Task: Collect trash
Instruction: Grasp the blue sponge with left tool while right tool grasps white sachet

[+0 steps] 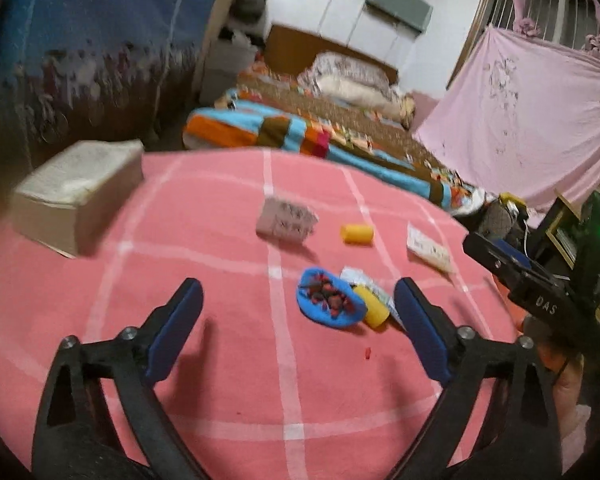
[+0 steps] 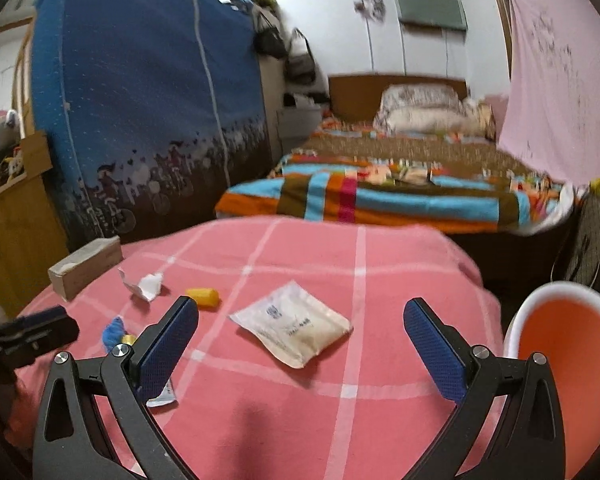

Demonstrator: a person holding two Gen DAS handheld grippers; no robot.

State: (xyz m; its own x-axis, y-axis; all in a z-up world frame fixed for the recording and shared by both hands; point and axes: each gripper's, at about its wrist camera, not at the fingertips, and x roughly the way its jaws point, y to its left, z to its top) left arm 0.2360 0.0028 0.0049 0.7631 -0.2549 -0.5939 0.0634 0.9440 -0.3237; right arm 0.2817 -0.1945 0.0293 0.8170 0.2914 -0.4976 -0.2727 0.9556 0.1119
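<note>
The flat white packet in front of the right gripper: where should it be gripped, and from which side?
The white packet lies flat on the pink cloth, one corner pointing toward the right gripper, whose jaws stand open. Probably best: come in low from the near side and pinch that near corner, since the thin edge offers little else to hold.

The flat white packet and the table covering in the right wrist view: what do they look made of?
The white packet looks like soft plastic film with a slight sheen: a flat sealed edge, printed marks, and a pillowy bulge. The table covering looks like matte woven or fleecy fabric, pink with white grid lines; it drapes over the edge. Blur leaves the weave unclear.
</note>
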